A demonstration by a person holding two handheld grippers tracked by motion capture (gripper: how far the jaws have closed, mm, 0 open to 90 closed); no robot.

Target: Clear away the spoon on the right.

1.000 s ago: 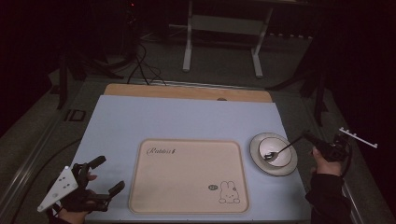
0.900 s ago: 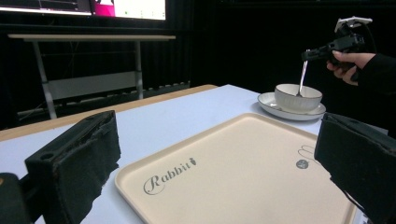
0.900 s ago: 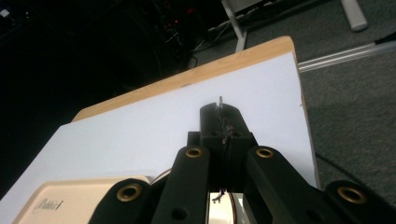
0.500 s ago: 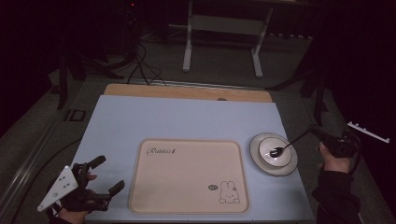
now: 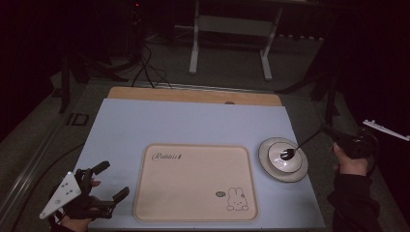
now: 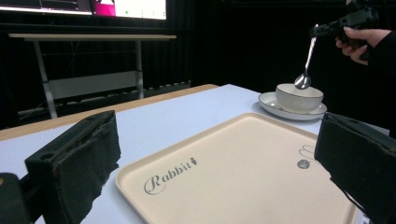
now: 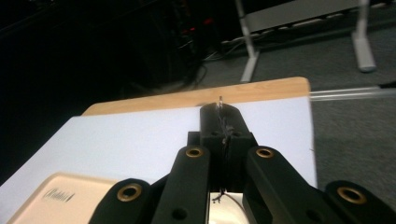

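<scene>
Dark surroundings frame a pale blue table with a strip of bare wood along its far edge. On it lies a cream tray printed with the word "Rabbit" and a small rabbit drawing, and just beside the tray's right edge stands a white bowl on a saucer.

At the right side of the table, the right gripper is clenched on the handle of a metal spoon. In the left gripper view the spoon hangs slanted down from that gripper, its scoop just above the bowl's rim; whether it touches the bowl cannot be told. The right gripper view shows the two pads pressed together with the thin handle tip poking out between them.

Near the table's front left corner, the left gripper rests just beside the tray with its jaws spread wide and nothing between them.
</scene>
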